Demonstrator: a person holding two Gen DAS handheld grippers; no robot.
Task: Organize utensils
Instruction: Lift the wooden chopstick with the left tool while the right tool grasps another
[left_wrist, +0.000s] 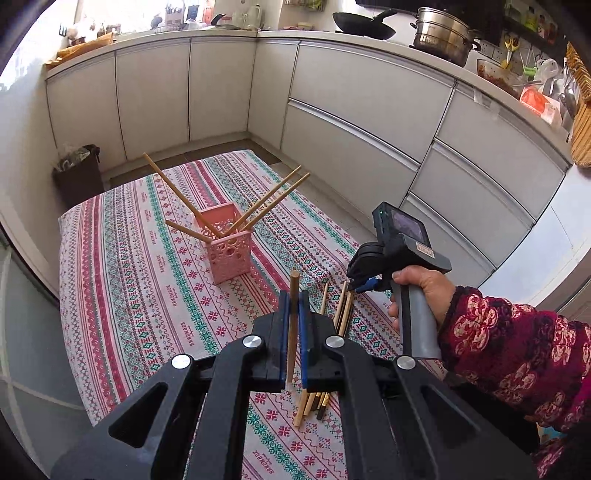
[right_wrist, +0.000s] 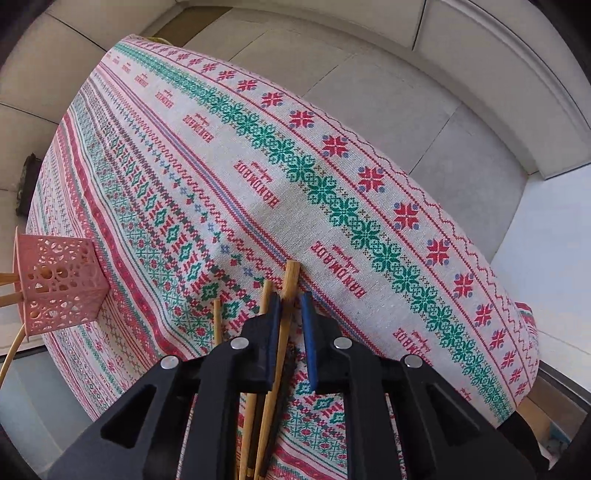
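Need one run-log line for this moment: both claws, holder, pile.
left claw: shut on chopstick | right claw: open over chopstick pile | pink holder: four chopsticks inside | tablecloth

Pink perforated holder (left_wrist: 229, 247) upright on cloth, four bamboo chopsticks (left_wrist: 266, 205) splayed inside. One chopstick (left_wrist: 293, 325) near-vertical. Loose chopstick pile (right_wrist: 273, 350) flat nearby.

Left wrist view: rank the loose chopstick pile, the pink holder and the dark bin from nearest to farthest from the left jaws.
1. Loose chopstick pile: on the tablecloth, just right of the left gripper.
2. Pink holder: mid-table, ahead and slightly left, chopsticks leaning out of it.
3. Dark bin: on the floor beyond the table's far left corner.
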